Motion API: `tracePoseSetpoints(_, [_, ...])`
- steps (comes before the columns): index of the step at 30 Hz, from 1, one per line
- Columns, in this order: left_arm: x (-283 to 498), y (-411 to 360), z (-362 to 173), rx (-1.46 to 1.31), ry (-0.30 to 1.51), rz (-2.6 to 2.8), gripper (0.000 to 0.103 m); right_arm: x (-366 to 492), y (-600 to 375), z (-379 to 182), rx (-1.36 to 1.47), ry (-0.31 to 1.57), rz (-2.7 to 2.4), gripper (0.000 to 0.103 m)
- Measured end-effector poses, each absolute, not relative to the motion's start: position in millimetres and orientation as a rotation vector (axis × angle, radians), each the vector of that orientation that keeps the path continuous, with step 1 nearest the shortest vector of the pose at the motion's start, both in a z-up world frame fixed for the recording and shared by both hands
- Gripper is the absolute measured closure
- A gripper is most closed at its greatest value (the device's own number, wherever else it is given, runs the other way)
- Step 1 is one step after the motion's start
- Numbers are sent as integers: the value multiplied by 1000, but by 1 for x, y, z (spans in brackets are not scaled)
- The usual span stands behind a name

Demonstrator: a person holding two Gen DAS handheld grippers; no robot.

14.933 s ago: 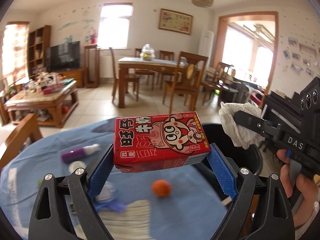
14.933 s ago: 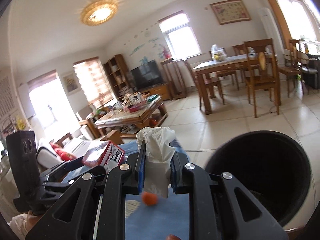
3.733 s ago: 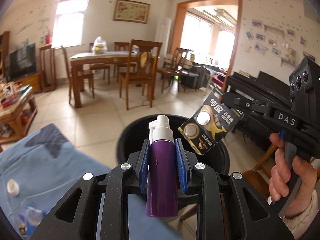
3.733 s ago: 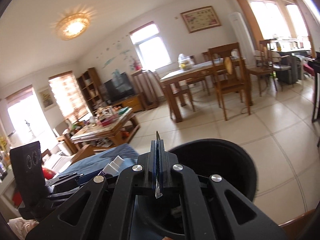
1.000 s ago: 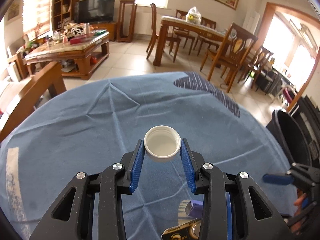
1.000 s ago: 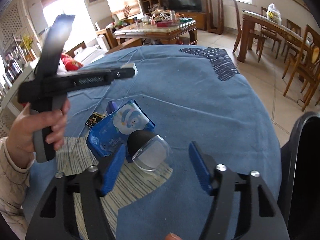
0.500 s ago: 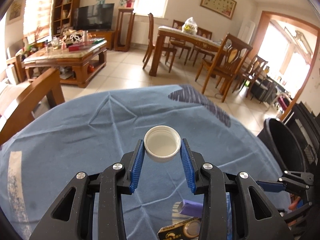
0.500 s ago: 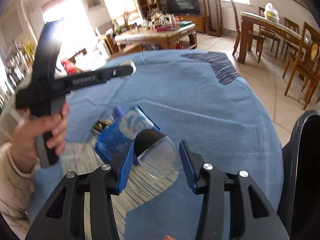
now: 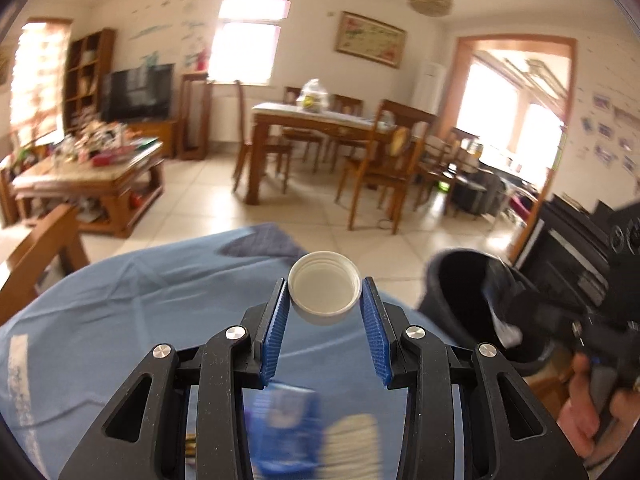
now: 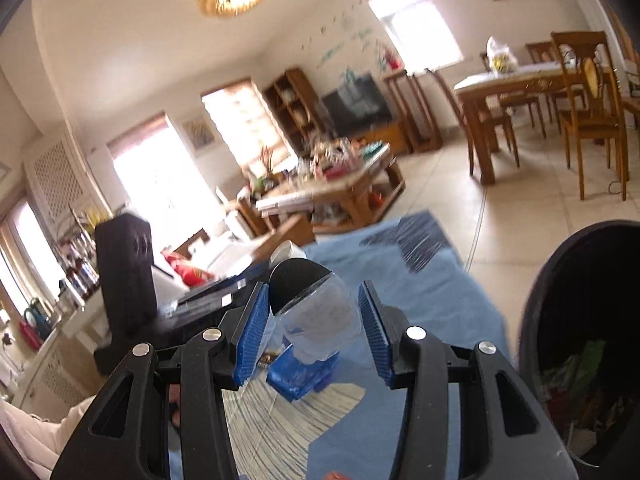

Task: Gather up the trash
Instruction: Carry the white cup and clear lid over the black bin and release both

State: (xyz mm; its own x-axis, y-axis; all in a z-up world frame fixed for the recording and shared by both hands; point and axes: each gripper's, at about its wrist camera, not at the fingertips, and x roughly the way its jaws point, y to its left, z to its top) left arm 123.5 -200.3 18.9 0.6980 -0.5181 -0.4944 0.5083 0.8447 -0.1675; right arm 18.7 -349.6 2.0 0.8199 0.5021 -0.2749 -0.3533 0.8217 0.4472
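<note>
living room, blue tablecloth (image 9: 120, 300), black bin (image 10: 580, 300)

Cap (image 9: 324, 294) sits between the left tool (image 9: 324, 336) pads, above the table (image 9: 120, 300); bin (image 9: 460, 300) stands right of the table, packet (image 9: 286, 428) lies on it.

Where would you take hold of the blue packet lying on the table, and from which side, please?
Judging from the right wrist view, the blue packet lies flat on the tablecloth, so I would probably come from above and pinch across its narrower width near the middle. Its outline is blurred and partly hidden, so that is tentative.
</note>
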Motion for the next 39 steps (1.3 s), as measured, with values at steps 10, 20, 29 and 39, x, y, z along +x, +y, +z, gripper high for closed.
tracePoseSetpoints(10, [87,-290,31,60,532,-710,66,-15,-431,5,475,287,326,57])
tracePoseSetpoints(20, [74,-387,11,71,579,-861,66,-40,-524,-21,596,240,114,57])
tracePoseSetpoints(29, [81,-450,-21,111,629,-919,66,-36,-569,-53,686,262,26,57])
tracePoseSetpoints(39, [101,-473,-40,143,664,-898,66,-24,-580,-71,720,291,27,55])
